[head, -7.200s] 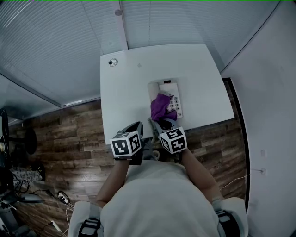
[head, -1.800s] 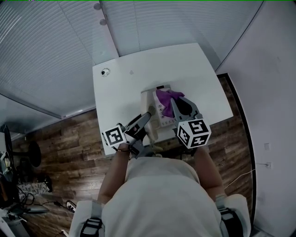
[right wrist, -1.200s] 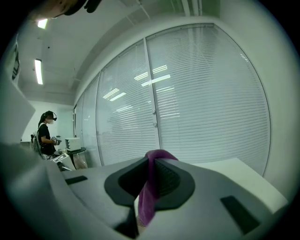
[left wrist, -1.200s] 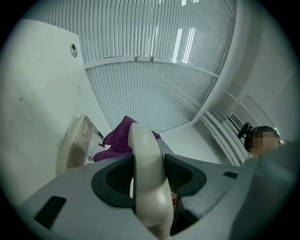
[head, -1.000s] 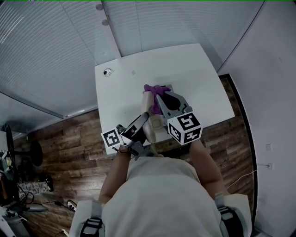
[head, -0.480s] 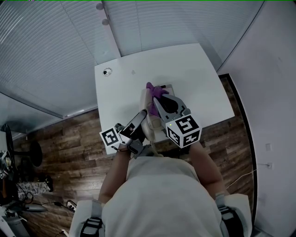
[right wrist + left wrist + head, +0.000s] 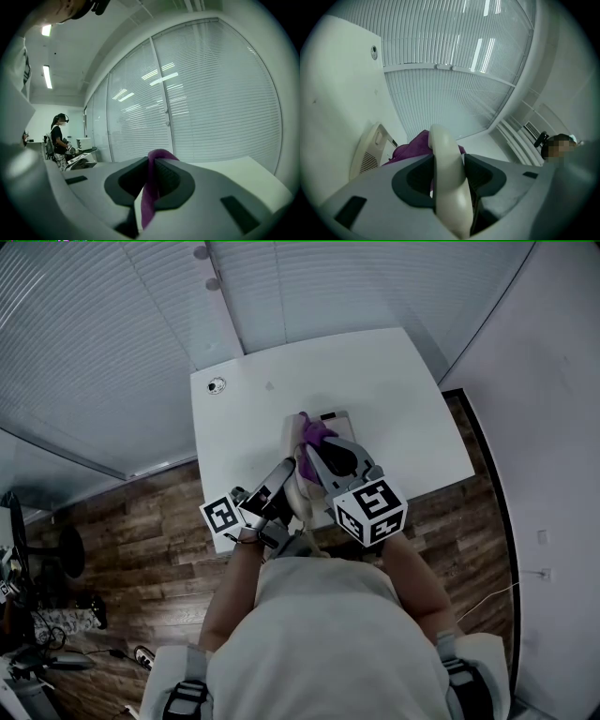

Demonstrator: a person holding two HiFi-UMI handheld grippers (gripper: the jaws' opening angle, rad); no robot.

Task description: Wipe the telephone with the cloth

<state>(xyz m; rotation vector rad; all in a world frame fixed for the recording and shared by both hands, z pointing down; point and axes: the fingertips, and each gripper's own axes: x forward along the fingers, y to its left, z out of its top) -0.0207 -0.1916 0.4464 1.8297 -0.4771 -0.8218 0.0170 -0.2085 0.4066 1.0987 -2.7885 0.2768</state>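
The cream handset (image 7: pixel 447 187) is clamped between the jaws of my left gripper (image 7: pixel 449 159) and held up off the telephone base (image 7: pixel 370 152). In the head view the left gripper (image 7: pixel 287 470) holds the handset (image 7: pixel 300 491) over the near part of the base (image 7: pixel 336 420) on the white table (image 7: pixel 394 381). My right gripper (image 7: pixel 317 446) is shut on the purple cloth (image 7: pixel 312 432), which lies against the handset's far end. Seen from the right gripper (image 7: pixel 152 171), a strip of cloth (image 7: pixel 151 187) hangs pinched between its jaws. The cloth (image 7: pixel 412 147) shows behind the handset.
A small round socket (image 7: pixel 217 385) sits in the table's far left corner. Slatted blinds run along the far side, a wall stands to the right, and wooden floor lies to the left. Another person (image 7: pixel 58 140) stands far off.
Since the earliest frame the left gripper has taken the handset up off the base. Over the last second the cloth has slid slightly nearer along the handset; the left gripper has kept still.
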